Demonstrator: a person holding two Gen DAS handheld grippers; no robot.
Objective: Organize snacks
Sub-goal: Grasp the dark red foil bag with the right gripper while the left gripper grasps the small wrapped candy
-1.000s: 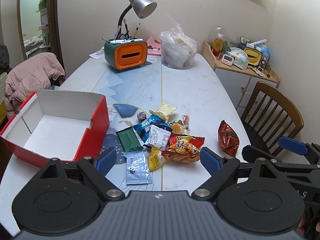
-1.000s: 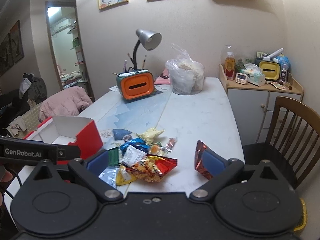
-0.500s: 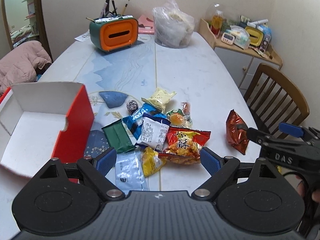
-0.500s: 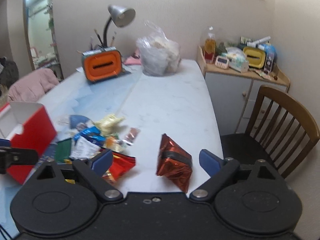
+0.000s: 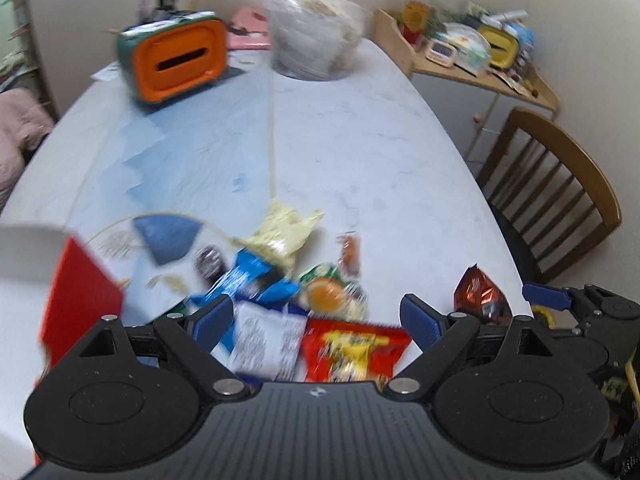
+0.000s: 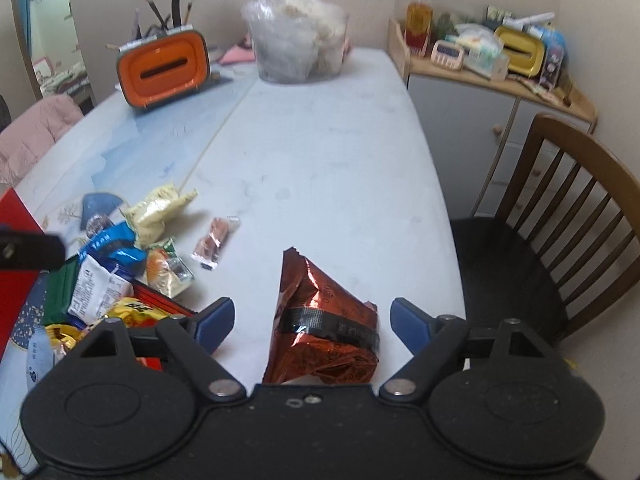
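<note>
Snacks lie in a loose heap [image 5: 288, 304] on the white table [image 5: 360, 152], just right of the red box [image 5: 76, 300], with a copper-red foil packet [image 6: 320, 328] lying apart to the right. That packet now sits between the right gripper [image 6: 312, 320]'s blue fingertips [image 6: 212, 320], which stand spread wide and do not touch it; half a second ago it lay further ahead of them. The left gripper [image 5: 316, 320], fingers also spread and holding nothing, has dropped closer over the heap, so a white packet [image 5: 264, 336] and a red-and-yellow bag [image 5: 352, 348] now fill the gap between its pads, and the box has slid mostly out of its view. A yellow packet [image 6: 158, 210] and a small pink wrapper [image 6: 214, 242] lie at the heap's far edge. Beyond stand an orange tissue holder [image 6: 164, 68] and a clear plastic bag [image 6: 296, 48]; a wooden chair [image 6: 560, 216] stands at the right.
</note>
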